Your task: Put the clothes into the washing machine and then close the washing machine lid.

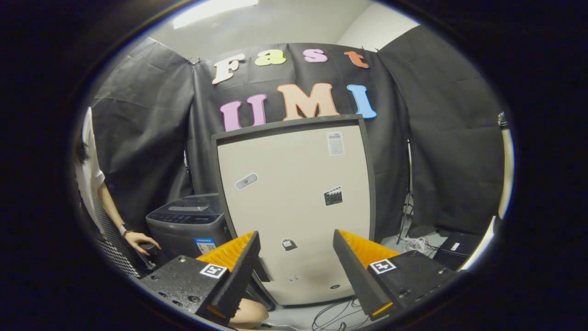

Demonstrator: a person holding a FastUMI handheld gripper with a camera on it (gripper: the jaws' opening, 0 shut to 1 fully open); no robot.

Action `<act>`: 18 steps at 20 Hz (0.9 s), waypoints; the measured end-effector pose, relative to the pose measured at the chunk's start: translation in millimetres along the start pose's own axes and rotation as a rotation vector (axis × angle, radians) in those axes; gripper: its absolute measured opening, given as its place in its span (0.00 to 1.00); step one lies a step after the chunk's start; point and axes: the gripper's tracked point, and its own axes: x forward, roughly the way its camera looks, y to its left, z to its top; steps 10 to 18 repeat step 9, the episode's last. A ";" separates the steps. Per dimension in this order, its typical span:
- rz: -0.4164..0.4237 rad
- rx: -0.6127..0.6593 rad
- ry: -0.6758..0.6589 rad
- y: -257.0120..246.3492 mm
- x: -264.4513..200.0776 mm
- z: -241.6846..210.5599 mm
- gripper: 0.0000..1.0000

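- Gripper view: the gripper (296, 257) has its two fingers spread wide apart, with nothing between them and nothing touching either one.
- Each finger (241, 271) carries a small square black-and-white marker (213, 270) on the block behind it.
- Just beyond the fingers, and showing through the gap between them, stands a tall pale panel (294, 193) with a dark frame; it is upright and leans a little back.
- Several small stickers (333, 196) sit on the panel's face, and a paper label is near its upper corner; what they say is too small to tell.
- The washing machine (188, 225) stands behind the panel on the left finger's side, partly hidden by the panel's edge. It is grey, with a control strip along its top. From here its lid looks flat and down, though the far part is hidden.
- A person's hand (140, 241) with a wristband rests on something dark just beside the machine, at the end of a bare forearm and a white sleeve (89, 174).
- Thin cables (335, 317) lie looped on the floor below the panel, near the right finger.
- A dark flat box (455, 250) sits on the floor beyond the right finger, near a stand's legs.
- The clothes cannot be made out anywhere among these things.
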 end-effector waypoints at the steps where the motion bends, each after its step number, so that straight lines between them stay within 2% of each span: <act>1: 0.000 0.000 0.001 0.0 0.9 -0.3 0.97; 18: 0.000 0.002 0.002 -0.5 0.8 -0.5 0.97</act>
